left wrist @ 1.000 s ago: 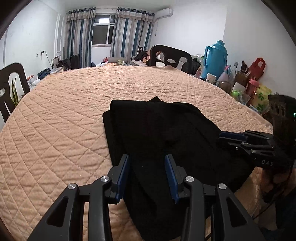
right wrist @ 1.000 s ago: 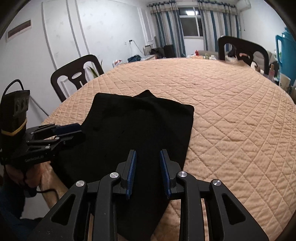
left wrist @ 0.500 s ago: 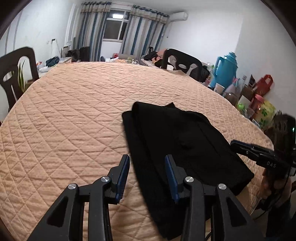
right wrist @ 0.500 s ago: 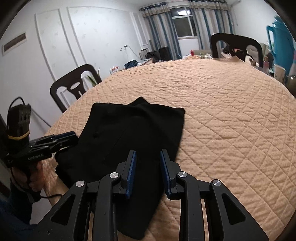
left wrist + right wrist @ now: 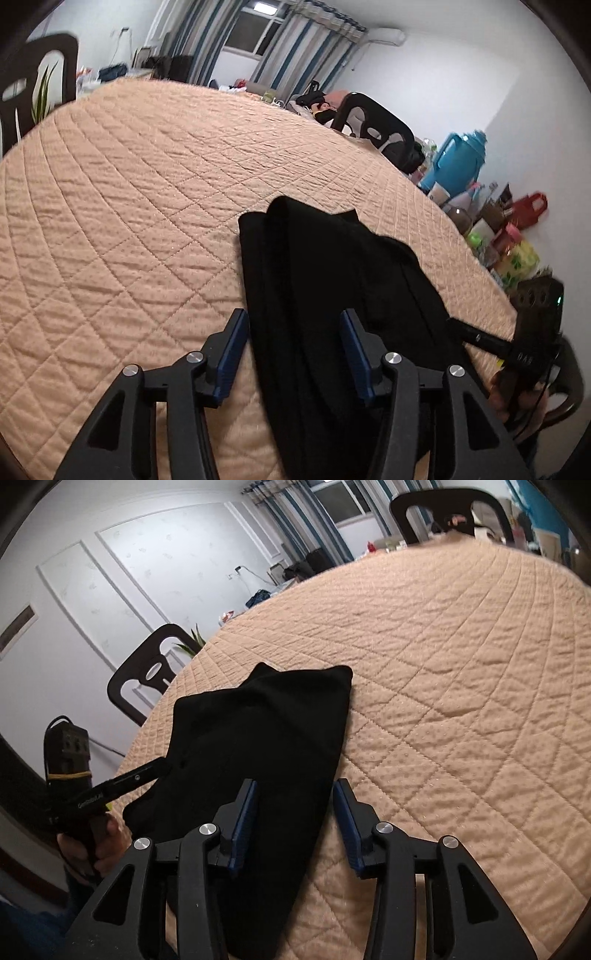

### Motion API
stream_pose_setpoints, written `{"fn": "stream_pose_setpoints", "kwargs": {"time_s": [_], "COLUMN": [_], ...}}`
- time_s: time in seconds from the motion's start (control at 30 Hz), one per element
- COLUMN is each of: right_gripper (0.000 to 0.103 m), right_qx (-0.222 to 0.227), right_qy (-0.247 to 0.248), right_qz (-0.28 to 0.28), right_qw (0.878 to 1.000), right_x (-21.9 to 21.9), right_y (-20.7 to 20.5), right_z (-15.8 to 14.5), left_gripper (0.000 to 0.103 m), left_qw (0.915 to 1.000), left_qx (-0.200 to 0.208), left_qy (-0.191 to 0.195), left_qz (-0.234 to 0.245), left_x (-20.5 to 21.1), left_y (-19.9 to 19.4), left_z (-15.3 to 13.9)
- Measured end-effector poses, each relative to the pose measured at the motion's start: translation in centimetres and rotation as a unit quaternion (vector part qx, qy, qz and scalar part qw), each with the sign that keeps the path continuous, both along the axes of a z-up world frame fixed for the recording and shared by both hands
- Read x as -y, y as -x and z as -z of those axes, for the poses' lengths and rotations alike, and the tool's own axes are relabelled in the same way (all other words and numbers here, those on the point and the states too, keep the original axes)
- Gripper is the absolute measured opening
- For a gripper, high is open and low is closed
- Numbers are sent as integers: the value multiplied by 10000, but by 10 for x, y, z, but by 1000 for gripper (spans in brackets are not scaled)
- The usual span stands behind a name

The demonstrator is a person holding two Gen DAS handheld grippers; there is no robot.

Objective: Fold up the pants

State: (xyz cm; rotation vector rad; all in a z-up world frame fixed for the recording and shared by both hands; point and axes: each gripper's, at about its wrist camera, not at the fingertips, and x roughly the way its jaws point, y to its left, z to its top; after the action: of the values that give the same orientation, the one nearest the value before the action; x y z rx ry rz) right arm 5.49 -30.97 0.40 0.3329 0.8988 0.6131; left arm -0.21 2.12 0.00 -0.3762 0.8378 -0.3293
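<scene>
Both our grippers spread wider since before: left gripper (image 5: 293, 354) and right gripper (image 5: 295, 825) wide, empty, over near end of folded pants (image 5: 332, 295) on quilt (image 5: 129, 206).

A peach quilted cover (image 5: 147, 192) lies over the whole table. Dark chairs (image 5: 147, 675) stand around it (one beside a green plant (image 5: 192, 644)). A blue thermos jug (image 5: 458, 162) stands near the wall.

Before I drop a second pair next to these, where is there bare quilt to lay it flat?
Bare quilted cover runs wide from the black pants toward the window-side chair; in the right wrist view it spreads right of the pants. Crowded: the near edge, where both open hand-held grippers, left and right, hover, and off the table by the blue jug.
</scene>
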Motion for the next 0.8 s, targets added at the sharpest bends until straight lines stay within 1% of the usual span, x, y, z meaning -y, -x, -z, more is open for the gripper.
{"fn": "stream_pose_setpoints", "kwargs": {"time_s": [0.1,0.33,0.5,0.53,0.57,0.6,0.63,0.7,0.8], "right_gripper": [43,45,45,43,41,33,25,23,21], "right_qx": [-44,5,-40,-15,2,11,32,165,307], "right_qy": [4,-36,-44,-25,8,51,50,74,-10], "right_qz": [-16,-109,-122,-124,-129,-110,-106,-131,-192], "right_qw": [10000,9999,9999,9999,9999,9999,9999,9998,9993], "right_x": [-3,-4,-9,-11,-13,-14,-14,-15,-15], "right_y": [-5,5,-6,-8,-9,-10,-10,-6,-2], "right_z": [0,0,0,0,0,-1,-2,-8,-19], "left_gripper": [55,56,59,59,55,47,44,35,27], "left_qw": [9999,10000,9998,9997,9995,9994,9994,9992,9993], "left_qx": [-45,26,19,5,2,5,32,137,228], "left_qy": [96,-28,-190,-236,-292,-319,-311,-356,-243], "left_qz": [-53,44,111,100,95,104,115,113,147], "left_x": [1,9,17,18,19,20,21,22,19], "left_y": [-4,11,-6,-8,-9,-9,-7,-3,-1], "left_z": [1,2,-1,-1,-2,-3,-5,-11,-21]}}
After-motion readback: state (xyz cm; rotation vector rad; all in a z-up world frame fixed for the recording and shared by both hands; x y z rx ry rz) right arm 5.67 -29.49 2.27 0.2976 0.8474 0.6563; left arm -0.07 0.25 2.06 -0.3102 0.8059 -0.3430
